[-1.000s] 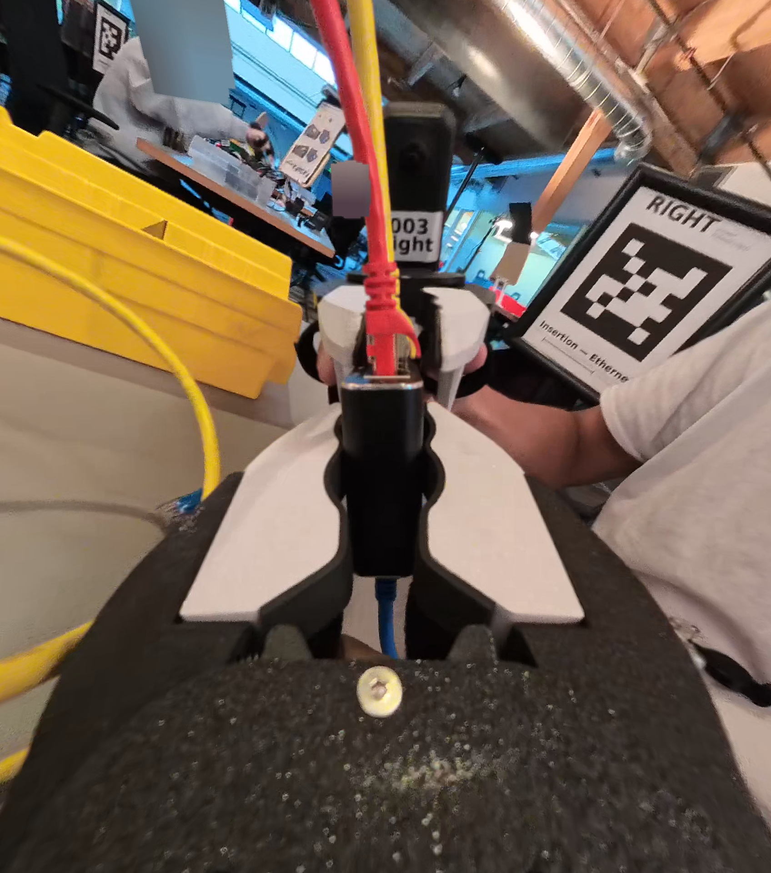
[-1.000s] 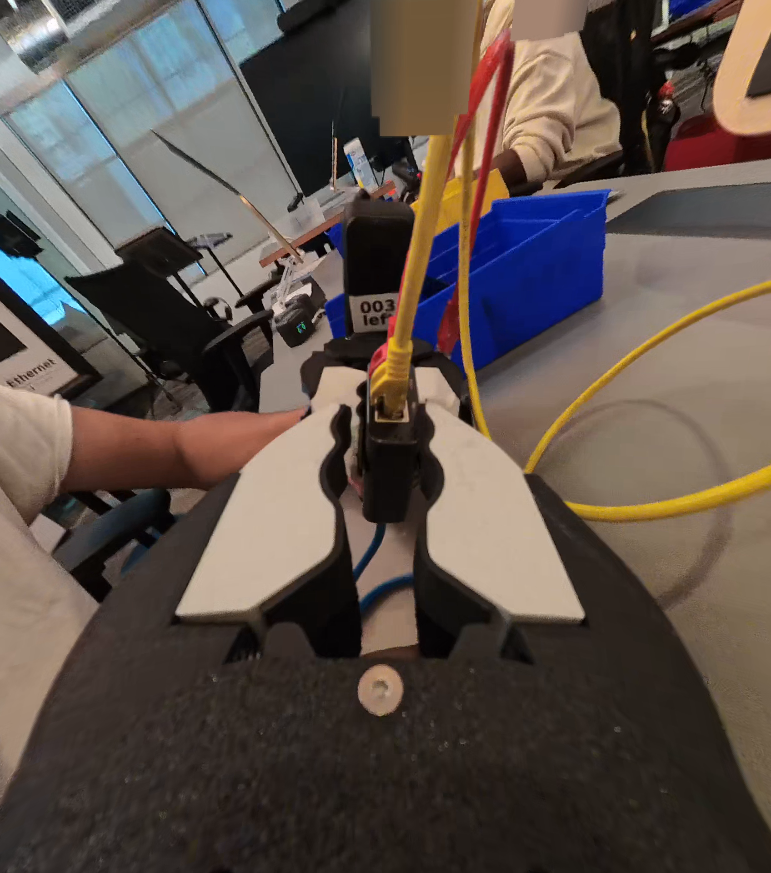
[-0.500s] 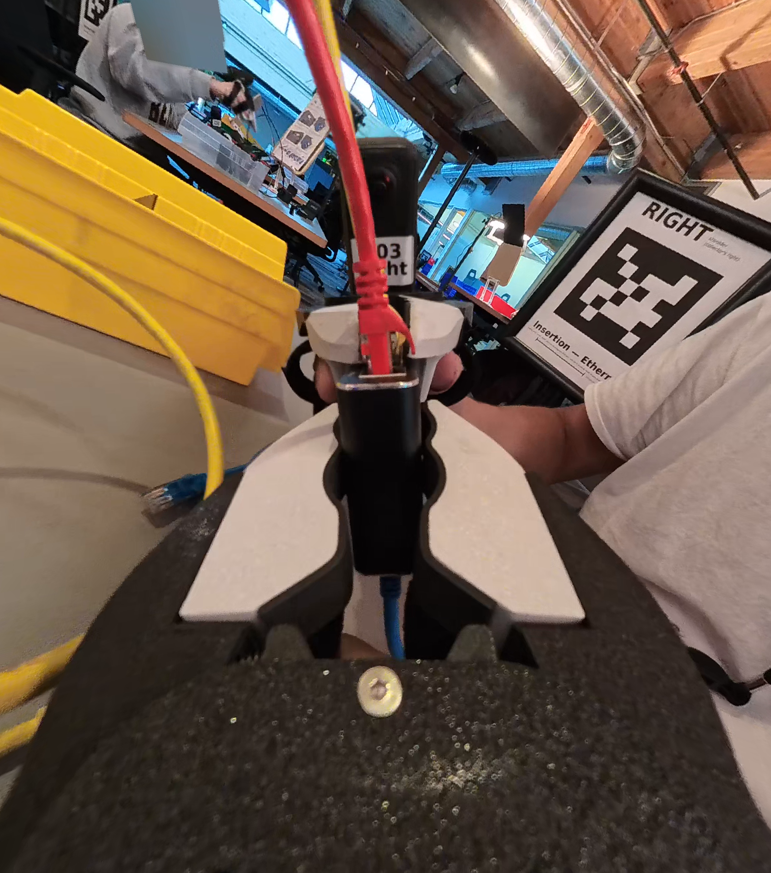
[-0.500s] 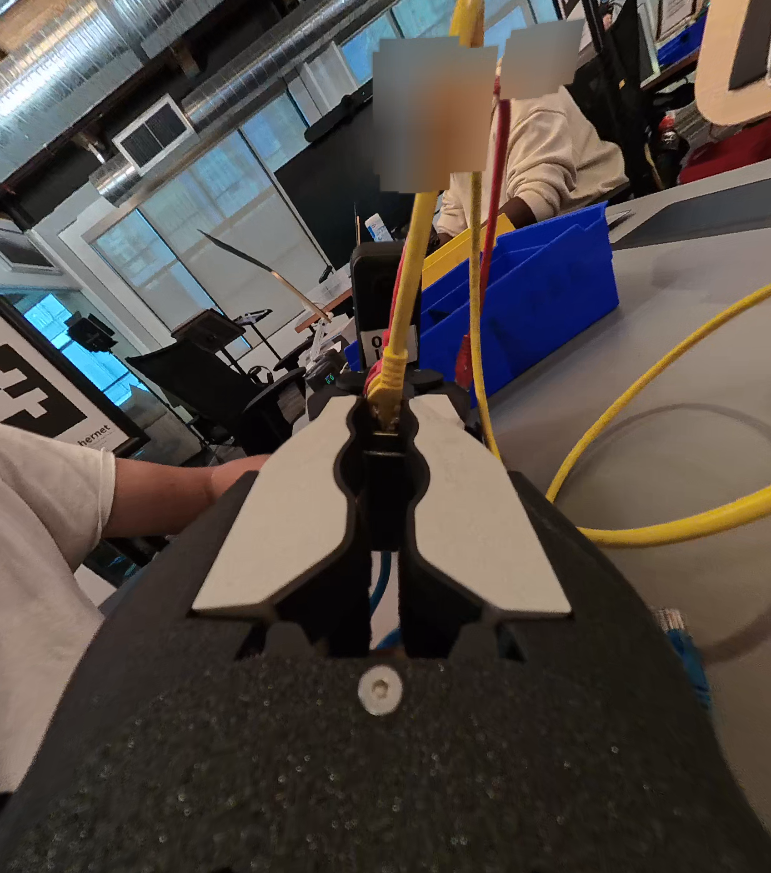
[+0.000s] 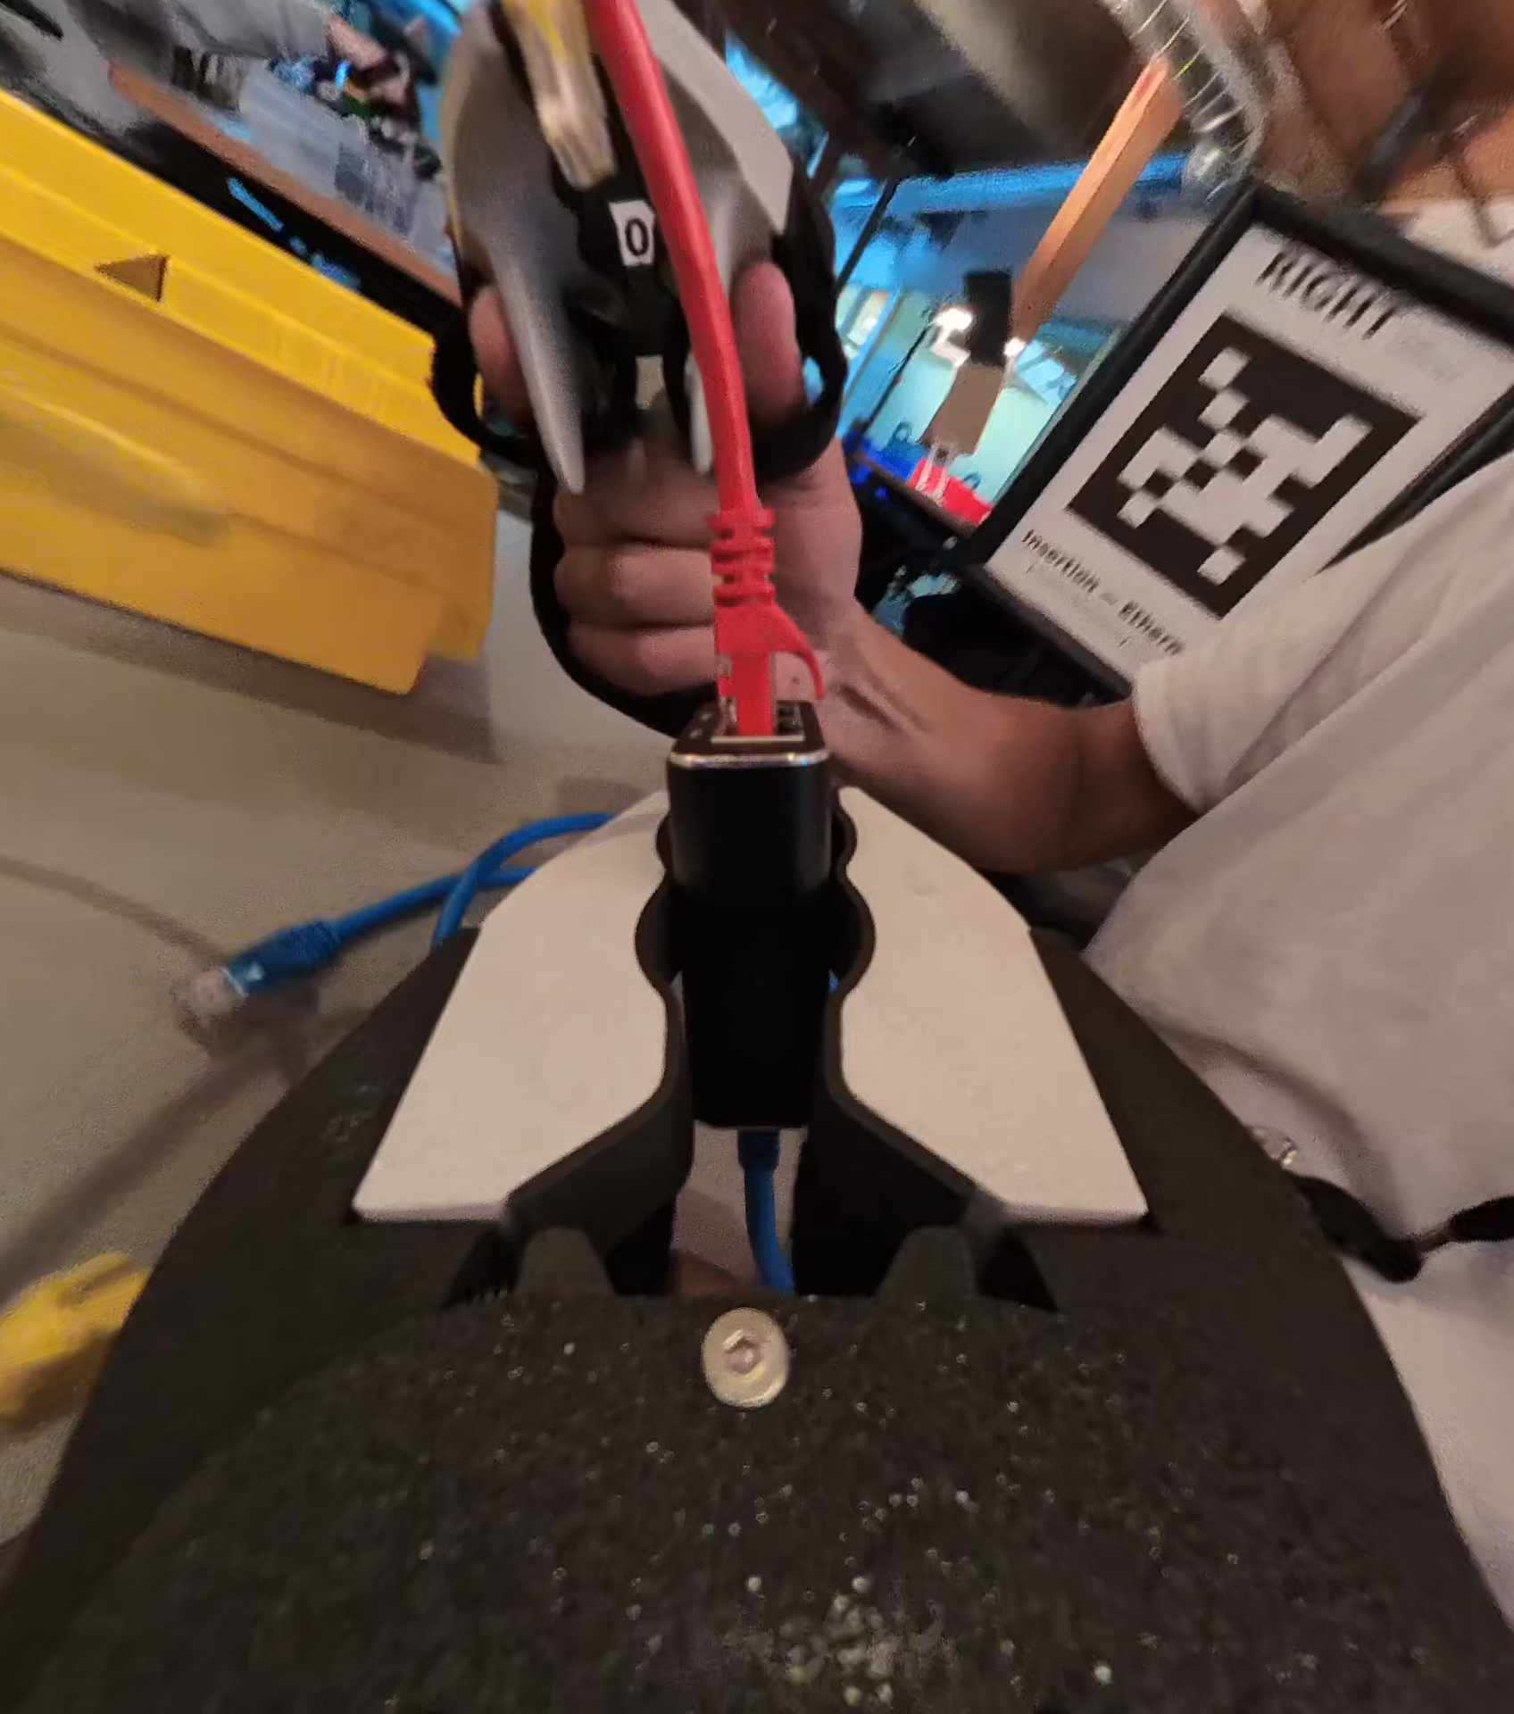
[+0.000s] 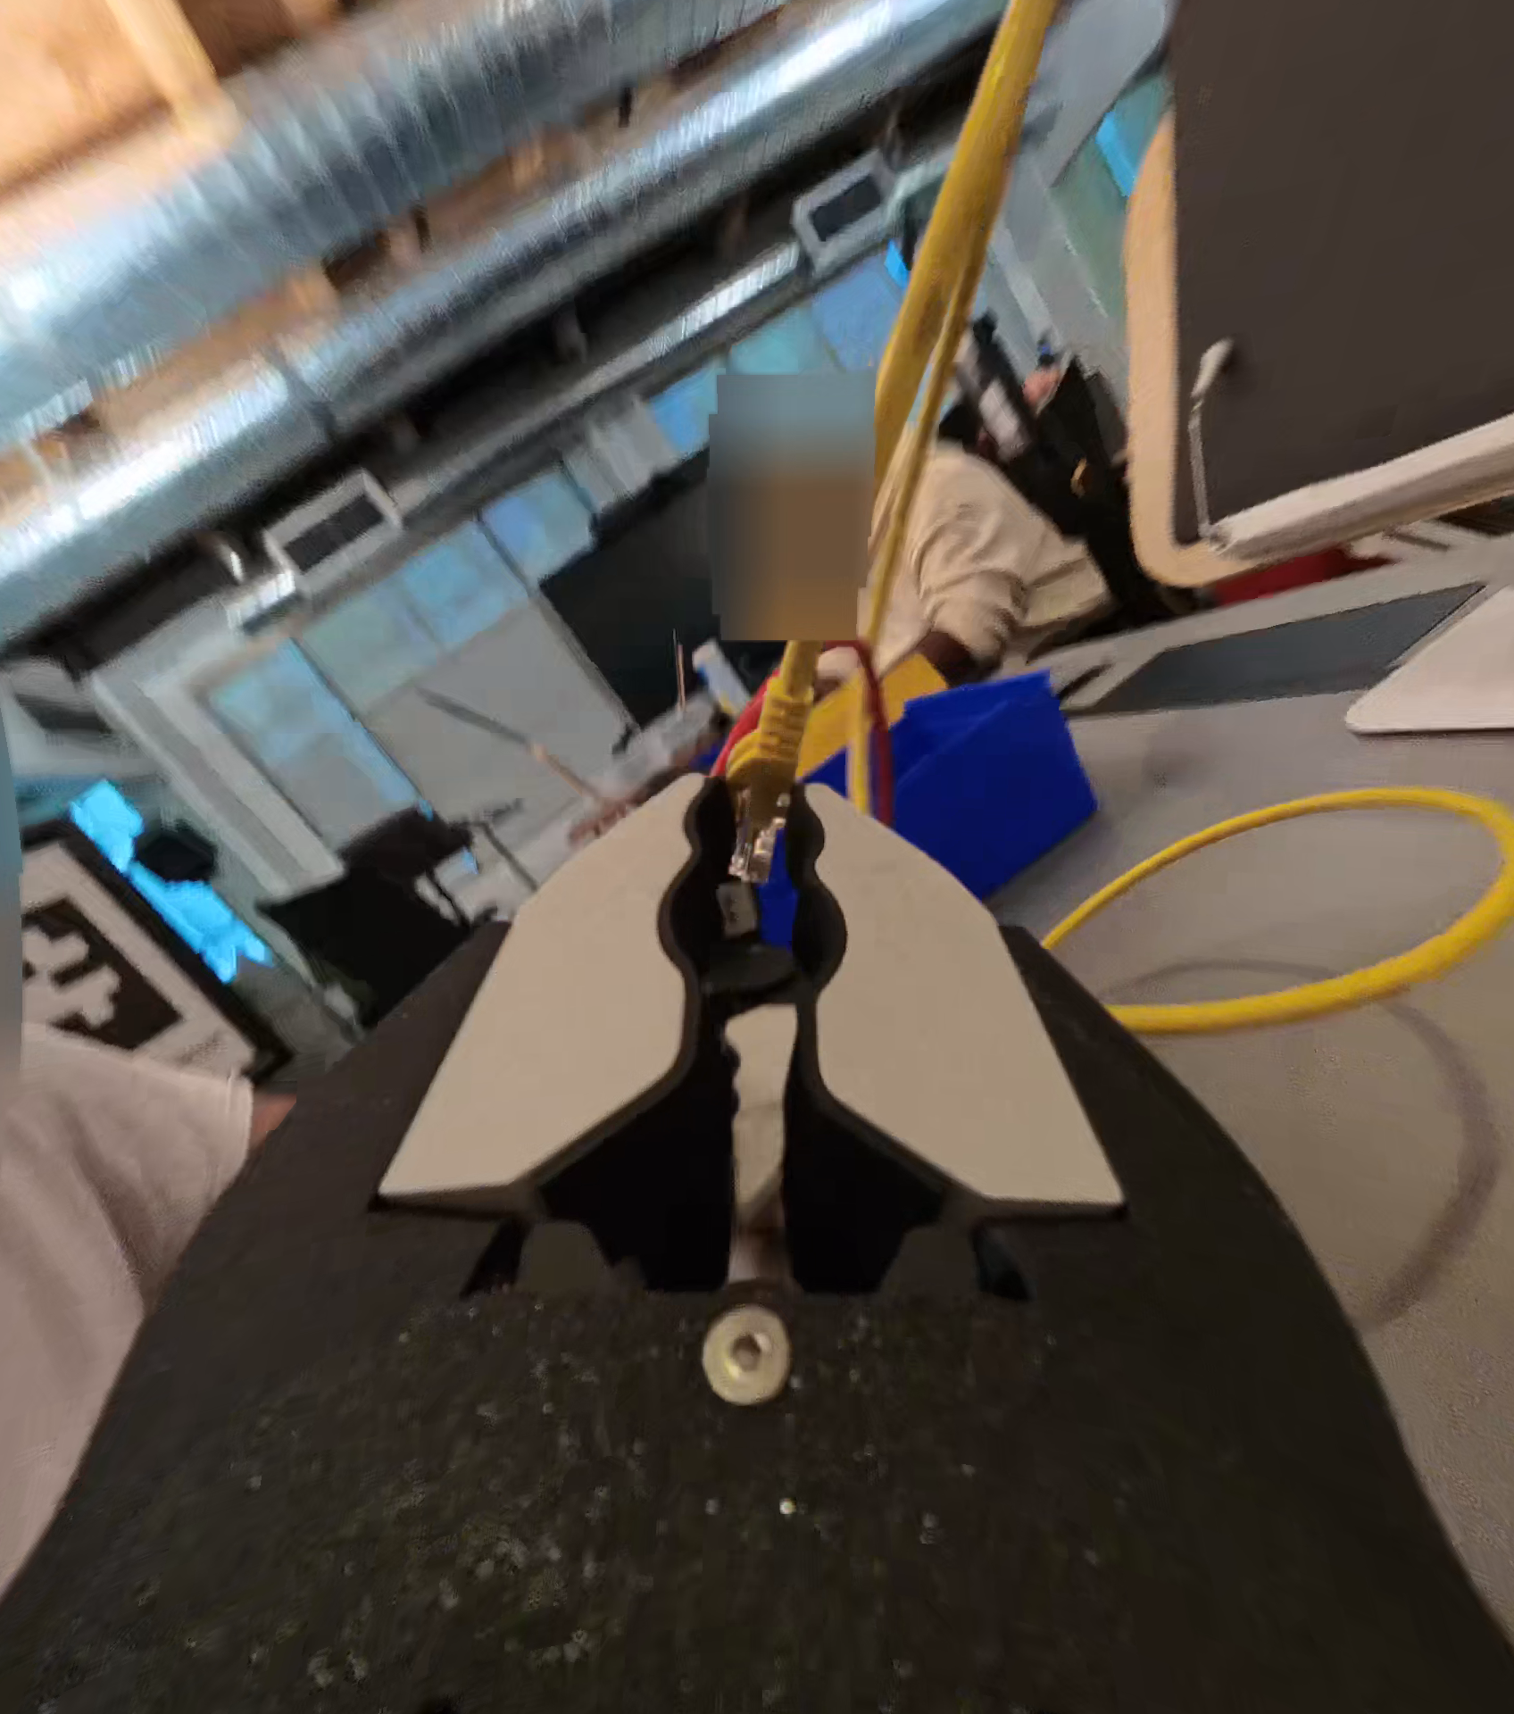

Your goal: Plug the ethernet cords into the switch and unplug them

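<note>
Your left gripper (image 5: 749, 914) is clamped on the black switch (image 5: 747, 937), which stands upright between its two white fingers (image 5: 540, 1048), ports at the far end. One red ethernet cord (image 5: 739, 594) is seated in the switch's top face, its boot rising straight away from the gripper, while a blue cord (image 5: 767, 1224) leaves the switch's near end and runs back between the finger roots. Beyond the switch, your right gripper (image 5: 623, 464) hangs above and apart from it, the red cord passing up across it and your hand (image 5: 688, 575) wrapped around its grip.

From your right gripper's (image 6: 753, 839) own camera, the fingers are pinched on the plug of a yellow ethernet cord (image 6: 767, 807), the clear connector tip pointing back toward the camera and free of any port; the cord climbs away above the fingertips. To that gripper's right, more yellow cord loops on the grey table (image 6: 1291, 1159), with a blue bin (image 6: 967, 788) just past the fingertips.

To your left gripper's left, a loose blue plug (image 5: 271, 965) lies on the tabletop, a blurred yellow plug (image 5: 21, 1345) nearer the camera, and yellow bins (image 5: 160, 445) farther off. A framed marker sign (image 5: 1245, 464) stands to its right.
</note>
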